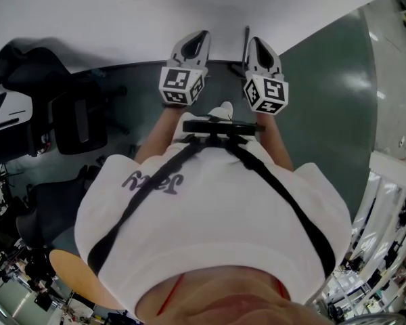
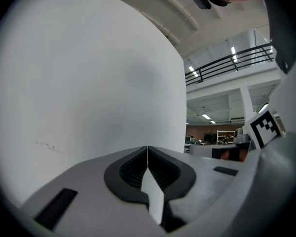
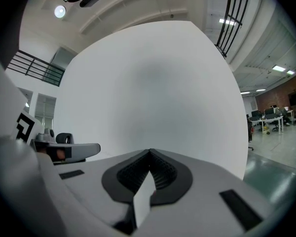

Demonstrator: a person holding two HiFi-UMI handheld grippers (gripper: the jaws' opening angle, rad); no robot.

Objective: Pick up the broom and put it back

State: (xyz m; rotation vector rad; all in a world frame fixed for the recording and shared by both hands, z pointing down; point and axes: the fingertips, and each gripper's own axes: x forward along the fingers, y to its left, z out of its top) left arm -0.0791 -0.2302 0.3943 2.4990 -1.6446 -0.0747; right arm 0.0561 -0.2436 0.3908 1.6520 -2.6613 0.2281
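Broom: the only thing that looks like it is a thin dark stick [image 1: 245,45], straight and upright against the white wall [image 1: 122,12], just beside the right claw [image 1: 255,42] on its inner side. Its lower end is lost behind that claw, and no bristles or head can be made out, so it cannot be told for sure that this is the broom.

The right claw is closed with nothing in it. In its own view the two ribbed black pads meet at a point [image 3: 149,156] inside smooth grey plastic shells. The left claw [image 1: 201,38] is closed and empty too, its pads pressed together along a fine seam [image 2: 147,154]. Both point level at the plain, matte wall, which fills most of each gripper view. Each claw carries a cube with black-and-white square markers [image 1: 181,84].

Below the wall lies a glossy dark green floor [image 1: 331,80] that reflects ceiling lights. A black padded office chair [image 1: 61,107] stands to the left. The person's white shirt [image 1: 210,215], crossed by black straps [image 1: 291,205], hides the hands and the floor underneath.
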